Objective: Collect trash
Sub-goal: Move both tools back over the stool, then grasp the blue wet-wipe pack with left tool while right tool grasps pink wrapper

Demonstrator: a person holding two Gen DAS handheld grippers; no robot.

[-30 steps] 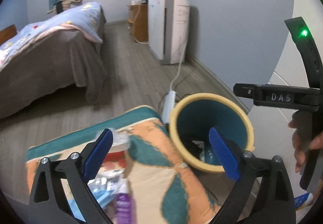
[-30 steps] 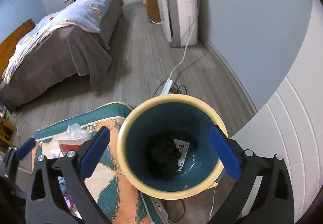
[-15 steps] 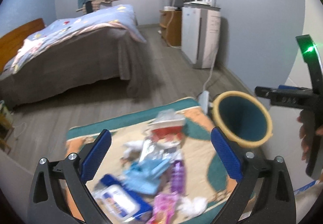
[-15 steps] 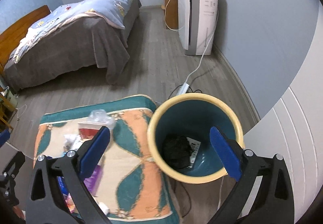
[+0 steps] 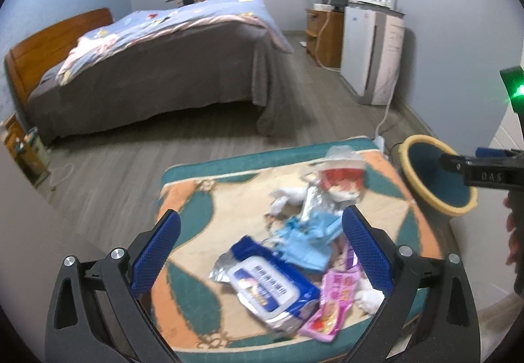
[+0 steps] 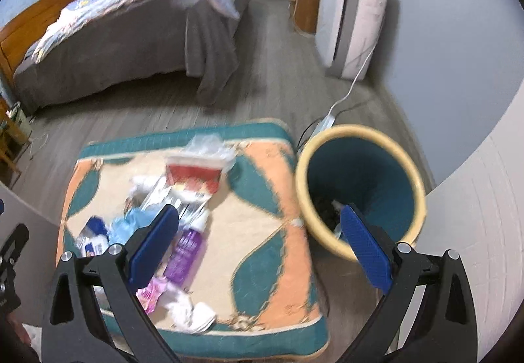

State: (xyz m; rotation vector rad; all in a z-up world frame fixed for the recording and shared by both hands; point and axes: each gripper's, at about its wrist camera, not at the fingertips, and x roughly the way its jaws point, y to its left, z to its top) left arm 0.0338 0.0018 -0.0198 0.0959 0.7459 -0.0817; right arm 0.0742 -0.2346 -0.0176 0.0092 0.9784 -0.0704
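Observation:
Several pieces of trash lie on a patterned cushion (image 5: 209,209): a blue wet-wipe pack (image 5: 268,287), a pink wrapper (image 5: 330,300), a crumpled blue mask (image 5: 311,232), a red-and-clear container (image 5: 342,173) and white tissues (image 6: 191,314). A purple wrapper (image 6: 185,251) lies mid-cushion. The teal bin with a yellow rim (image 6: 360,189) stands right of the cushion, dark trash inside. My left gripper (image 5: 260,251) is open above the wipe pack. My right gripper (image 6: 258,248) is open over the cushion's right edge and the bin, holding nothing.
A bed (image 5: 157,62) with a blue quilt stands behind on the wooden floor. A white appliance (image 5: 370,52) and a wooden cabinet (image 5: 324,35) line the right wall. A power strip and cord (image 6: 324,125) lie by the bin. A white curved wall (image 6: 475,215) sits at right.
Both grippers have pulled back and swung left, away from the bin and over the cushion. The whole trash pile has come into view. Both stay open and empty.

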